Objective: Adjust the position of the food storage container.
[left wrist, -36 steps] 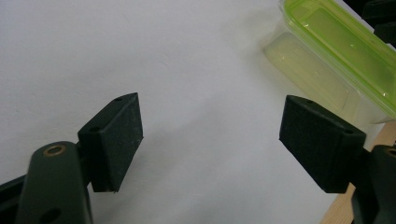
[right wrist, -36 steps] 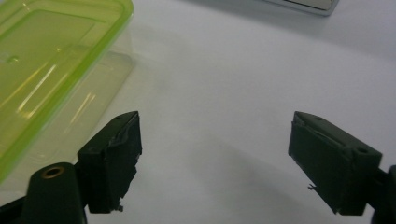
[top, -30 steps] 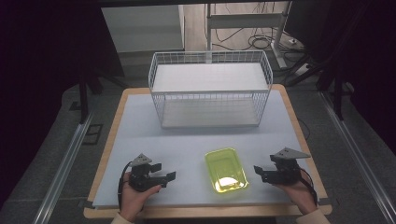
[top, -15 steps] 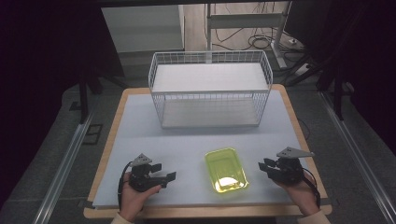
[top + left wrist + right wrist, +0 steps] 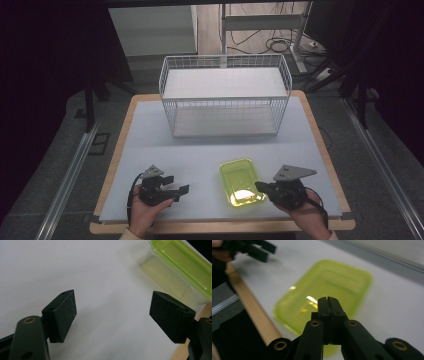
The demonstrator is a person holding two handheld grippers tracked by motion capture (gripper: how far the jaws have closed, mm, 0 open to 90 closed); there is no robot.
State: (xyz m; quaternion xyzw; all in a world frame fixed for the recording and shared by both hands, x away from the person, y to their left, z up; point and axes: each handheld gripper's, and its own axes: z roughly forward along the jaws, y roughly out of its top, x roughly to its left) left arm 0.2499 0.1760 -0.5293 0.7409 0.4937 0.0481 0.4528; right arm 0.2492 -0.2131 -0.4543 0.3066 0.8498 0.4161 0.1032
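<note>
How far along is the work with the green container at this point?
Barely started. Nothing is done: the green container sits on the table, and the wire basket holds nothing. In hand: the right tool, jaws just closed empty, nears its rim. The left tool waits open. Gripping remains.

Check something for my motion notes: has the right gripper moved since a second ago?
Yes. The right gripper has shifted left toward the green container, now at its right edge, jaws just closed on nothing.
</note>
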